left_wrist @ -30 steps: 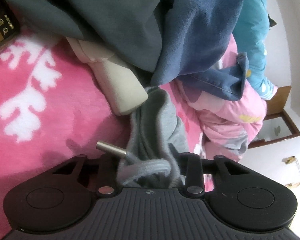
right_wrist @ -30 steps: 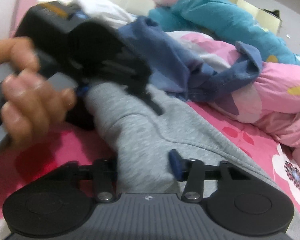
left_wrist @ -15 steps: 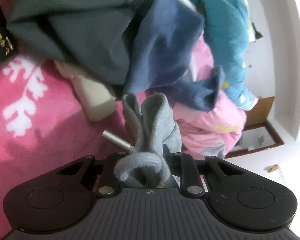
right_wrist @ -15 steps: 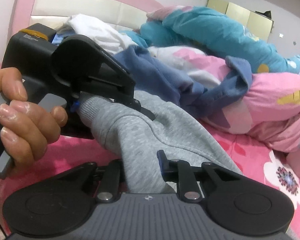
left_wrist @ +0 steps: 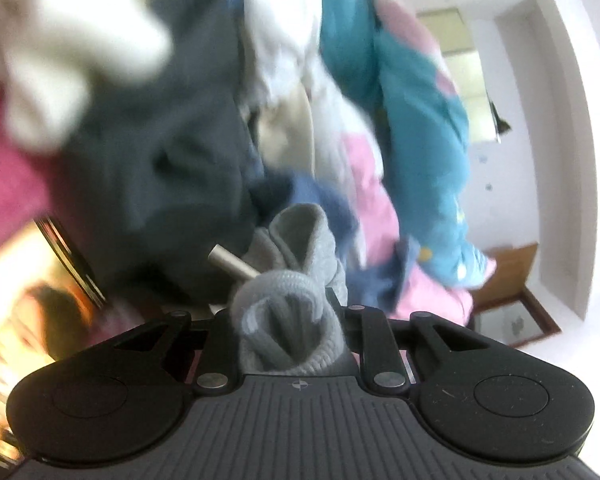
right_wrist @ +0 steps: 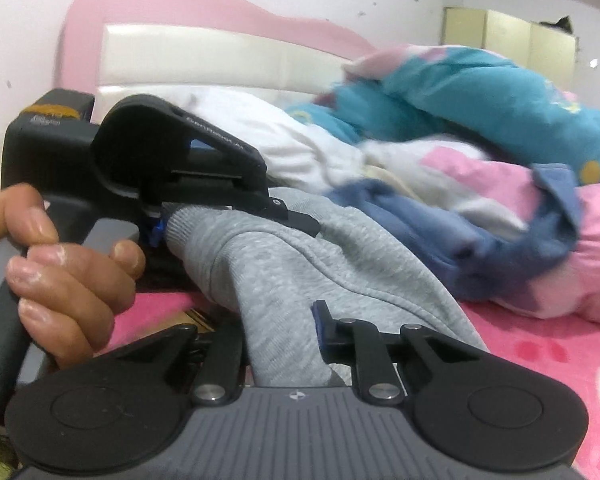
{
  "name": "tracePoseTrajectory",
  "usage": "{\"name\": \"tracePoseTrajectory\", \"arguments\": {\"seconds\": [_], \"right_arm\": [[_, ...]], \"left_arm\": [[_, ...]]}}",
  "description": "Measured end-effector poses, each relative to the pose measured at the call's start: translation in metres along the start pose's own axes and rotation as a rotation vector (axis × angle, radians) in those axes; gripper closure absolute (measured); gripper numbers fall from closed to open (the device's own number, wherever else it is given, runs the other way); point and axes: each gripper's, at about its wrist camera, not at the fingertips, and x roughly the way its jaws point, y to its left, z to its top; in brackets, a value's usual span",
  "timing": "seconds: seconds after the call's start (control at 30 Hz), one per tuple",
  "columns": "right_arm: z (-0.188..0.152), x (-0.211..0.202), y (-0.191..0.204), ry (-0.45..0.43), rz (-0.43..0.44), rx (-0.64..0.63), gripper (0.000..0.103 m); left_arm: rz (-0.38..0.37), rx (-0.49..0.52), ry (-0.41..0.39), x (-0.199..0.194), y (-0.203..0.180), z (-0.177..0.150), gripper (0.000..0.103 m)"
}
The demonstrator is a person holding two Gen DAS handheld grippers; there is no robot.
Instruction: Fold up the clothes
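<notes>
Left gripper (left_wrist: 290, 320): jaws closed on a bunched grey garment (left_wrist: 296, 276), fabric filling the gap between them. Right gripper (right_wrist: 284, 344): jaws closed on the same grey cloth, which runs up from between them to the left gripper. Left hand (right_wrist: 56, 276): fingers curled round the left gripper's handle, thumb on top.

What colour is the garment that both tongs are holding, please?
Light heather grey; the grey garment shows best in the right wrist view.
</notes>
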Motion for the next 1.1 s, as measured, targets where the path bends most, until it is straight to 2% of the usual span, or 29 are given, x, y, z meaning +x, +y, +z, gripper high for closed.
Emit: {"name": "tracePoseTrajectory", "arguments": {"seconds": [0.13, 0.23, 0.4, 0.53, 0.7, 0.87, 0.93, 0.97, 1.0, 1.07, 1.1], "right_arm": [[0.022, 0.005, 0.015, -0.041, 0.095, 0.053, 0.086], [0.028, -0.004, 0.016, -0.085, 0.124, 0.074, 0.086], [0.017, -0.037, -0.010, -0.143, 0.117, 0.161, 0.086], [-0.004, -0.090, -0.052, -0.248, 0.044, 0.250, 0.087], [-0.042, -0.175, -0.120, -0.412, -0.109, 0.398, 0.087], [-0.113, -0.280, -0.193, -0.546, -0.312, 0.570, 0.087], [-0.149, -0.322, -0.219, -0.588, -0.412, 0.637, 0.087], [-0.171, -0.345, -0.231, -0.608, -0.468, 0.673, 0.087], [-0.195, -0.367, -0.240, -0.625, -0.527, 0.712, 0.087], [-0.250, -0.407, -0.257, -0.646, -0.649, 0.817, 0.087], [-0.279, -0.417, -0.268, -0.632, -0.691, 0.894, 0.087]], "left_arm": [[0.030, 0.023, -0.089, -0.030, -0.009, 0.022, 0.084], [0.042, 0.072, -0.116, -0.042, -0.026, 0.019, 0.084], [0.052, 0.198, -0.104, -0.039, -0.066, -0.016, 0.084], [0.008, 0.331, -0.069, -0.021, -0.122, -0.066, 0.083], [-0.088, 0.544, 0.024, 0.017, -0.209, -0.162, 0.083], [-0.177, 0.711, 0.216, 0.070, -0.279, -0.295, 0.083], [-0.222, 0.774, 0.324, 0.092, -0.299, -0.360, 0.081], [-0.248, 0.824, 0.397, 0.102, -0.304, -0.393, 0.074], [-0.270, 0.886, 0.479, 0.112, -0.306, -0.425, 0.062], [-0.295, 0.980, 0.642, 0.129, -0.303, -0.485, 0.053], [-0.279, 0.990, 0.720, 0.135, -0.294, -0.509, 0.053]]}}
